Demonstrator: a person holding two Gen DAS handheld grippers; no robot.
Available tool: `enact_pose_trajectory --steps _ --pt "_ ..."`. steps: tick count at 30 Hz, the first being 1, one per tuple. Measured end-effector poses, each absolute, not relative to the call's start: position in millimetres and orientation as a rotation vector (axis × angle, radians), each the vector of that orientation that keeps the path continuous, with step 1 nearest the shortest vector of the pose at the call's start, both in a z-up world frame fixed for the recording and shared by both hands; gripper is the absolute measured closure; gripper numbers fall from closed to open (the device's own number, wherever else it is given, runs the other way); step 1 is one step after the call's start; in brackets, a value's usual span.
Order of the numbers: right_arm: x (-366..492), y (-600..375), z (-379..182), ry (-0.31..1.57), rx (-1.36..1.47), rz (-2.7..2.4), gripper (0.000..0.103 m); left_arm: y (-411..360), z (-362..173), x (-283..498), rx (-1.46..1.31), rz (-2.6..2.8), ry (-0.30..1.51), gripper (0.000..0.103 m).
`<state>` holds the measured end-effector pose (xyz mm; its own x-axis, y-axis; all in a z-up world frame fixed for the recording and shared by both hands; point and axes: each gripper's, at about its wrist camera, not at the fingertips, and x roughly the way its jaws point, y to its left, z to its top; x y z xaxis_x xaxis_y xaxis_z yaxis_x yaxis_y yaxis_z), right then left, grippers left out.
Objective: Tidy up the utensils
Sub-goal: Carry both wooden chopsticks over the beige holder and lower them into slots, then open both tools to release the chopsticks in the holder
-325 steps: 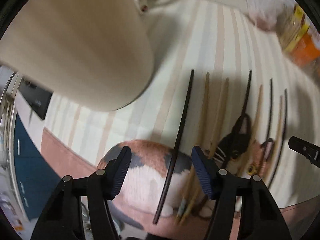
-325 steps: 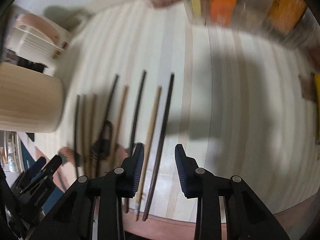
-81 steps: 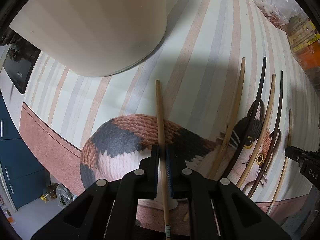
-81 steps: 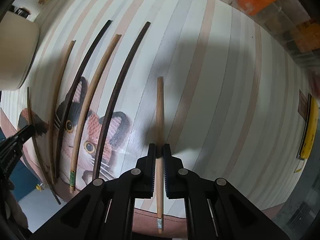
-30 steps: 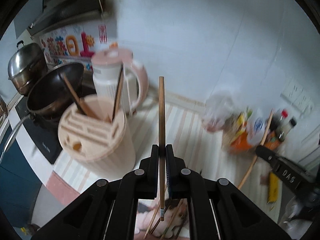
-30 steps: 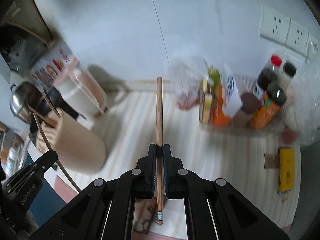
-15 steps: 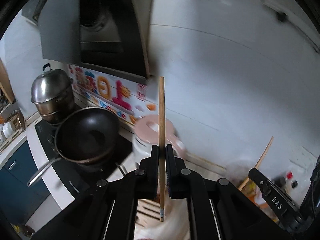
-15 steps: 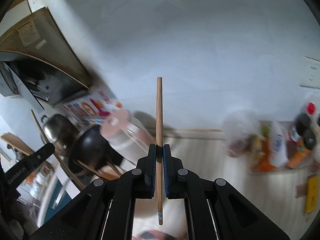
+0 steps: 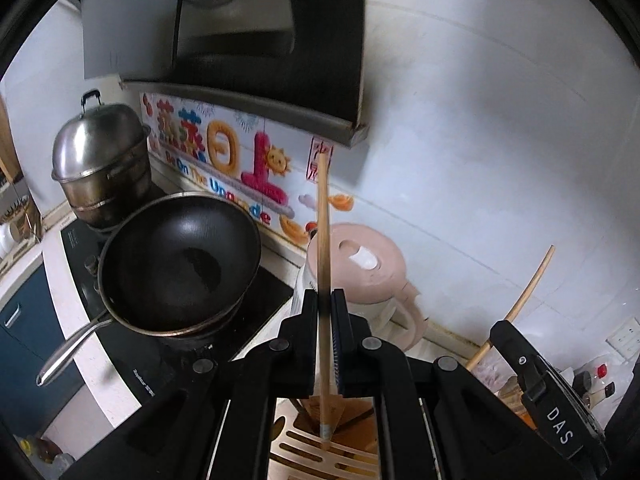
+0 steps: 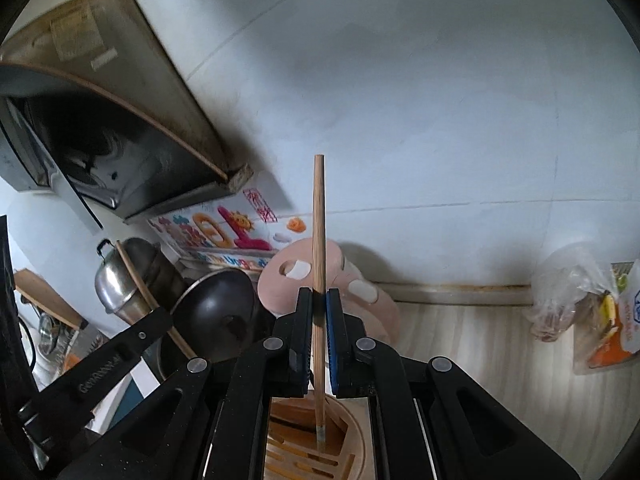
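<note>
1. Left tool was clamped on one light wooden chopstick. Its long axis ran upright in the left wrist view, with the banded end pointing down over the slotted top of the utensil holder.
2. Right tool was clamped on a second light wooden chopstick, also upright in its view. The banded lower end pointed down into the utensil holder's top, over a wedge-shaped opening; whether it touched could not be told.
3. Count: two chopsticks held, one per tool, and one holder below both. Dark sticks showed in the holder in the left wrist view, number unclear.
4. From the left wrist view, the right tool's body sat at lower right with its chopstick slanting up and to the right.
5. Background: one black wok on the stove at left, one steel lidded pot behind it, and one pink-lidded jug just beyond the tools.
6. One striped table at right carried bagged packets by the far wall.
</note>
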<state>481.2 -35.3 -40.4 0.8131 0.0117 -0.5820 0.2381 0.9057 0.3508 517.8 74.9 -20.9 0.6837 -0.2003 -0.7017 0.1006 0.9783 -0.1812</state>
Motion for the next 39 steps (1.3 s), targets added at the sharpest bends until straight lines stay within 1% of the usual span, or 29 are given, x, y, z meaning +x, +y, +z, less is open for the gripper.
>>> enact_pose_trajectory --steps 3,14,21,25,26,27,28,29,30,32,33,34,35,38,39 --pt "486 -30 -52 0.631 0.412 -0.119 0.096 81 -27 521 -0.152 -0.170 0.802 0.099" --pt "485 -20 -59 0.609 0.341 -0.101 0.096 78 -25 528 -0.153 -0.184 0.751 0.099" --pt "484 -20 -66 0.658 0.319 -0.081 0.096 70 -45 521 -0.123 -0.230 0.842 0.099" --pt "489 -22 -72 0.761 0.338 -0.010 0.094 74 -43 504 -0.120 -0.265 0.908 0.093" --pt "488 -25 -72 0.783 0.341 0.000 0.084 77 -39 498 -0.119 -0.260 0.915 0.090" --pt "485 -28 -70 0.791 0.347 0.004 0.065 80 -35 491 -0.109 -0.237 0.919 0.075" --pt "482 -32 -67 0.791 0.360 0.009 0.057 82 -33 487 -0.101 -0.226 0.917 0.050" --pt "478 -35 -64 0.788 0.367 0.011 0.049 86 -28 480 -0.095 -0.209 0.905 0.038" --pt "473 -39 -59 0.786 0.368 0.003 0.049 90 -25 475 -0.097 -0.193 0.894 0.026" --pt "461 -49 -52 0.785 0.381 -0.007 0.049 99 -18 460 -0.103 -0.159 0.870 0.023" --pt "453 -55 -50 0.786 0.383 -0.021 0.047 103 -17 453 -0.100 -0.141 0.869 0.018" --pt "444 -62 -48 0.790 0.381 -0.047 0.046 106 -18 449 -0.103 -0.123 0.867 0.006" --pt "437 -68 -48 0.792 0.385 -0.062 0.042 109 -20 441 -0.104 -0.104 0.862 0.000" --pt "410 -91 -59 0.813 0.404 -0.124 0.029 112 -33 419 -0.098 -0.070 0.869 0.000" --pt "400 -99 -65 0.821 0.417 -0.138 0.027 111 -41 411 -0.097 -0.064 0.884 0.000"
